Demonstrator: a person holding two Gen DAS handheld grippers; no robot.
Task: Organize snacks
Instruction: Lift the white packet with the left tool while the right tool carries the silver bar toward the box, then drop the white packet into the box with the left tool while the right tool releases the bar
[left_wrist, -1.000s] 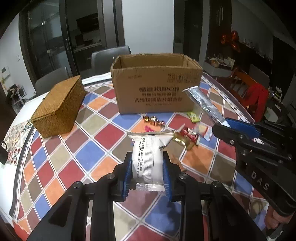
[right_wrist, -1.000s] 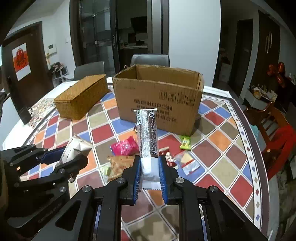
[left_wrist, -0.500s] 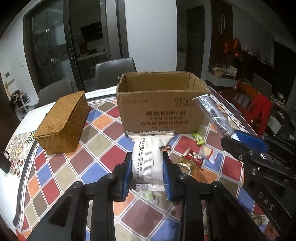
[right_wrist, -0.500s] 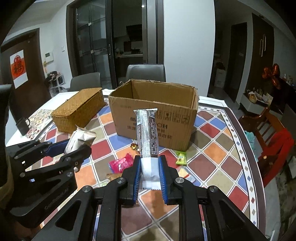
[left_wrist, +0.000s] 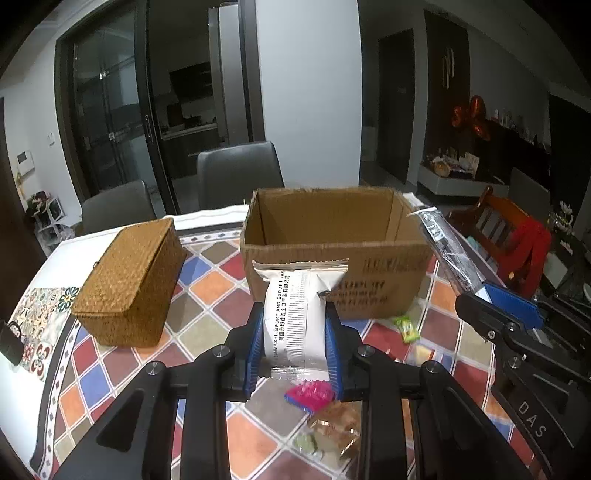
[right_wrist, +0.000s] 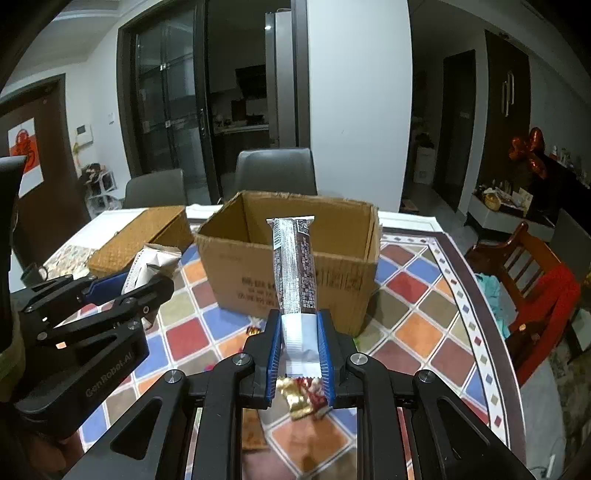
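Both grippers have risen toward the cardboard box (left_wrist: 332, 254): left gripper (left_wrist: 295, 345) clenched on white packet (left_wrist: 297, 314), right gripper (right_wrist: 300, 347) on dark bar (right_wrist: 294, 269); I judge drop-in next.

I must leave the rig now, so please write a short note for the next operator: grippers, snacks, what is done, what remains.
Left gripper: shut on white packet.
Right gripper: shut on dark snack bar.
Both are raised in front of the open cardboard box, not yet over it.
Done: both snacks picked up.
Left: drop both in the box, then gather loose candies on the table; the wicker basket is closed.
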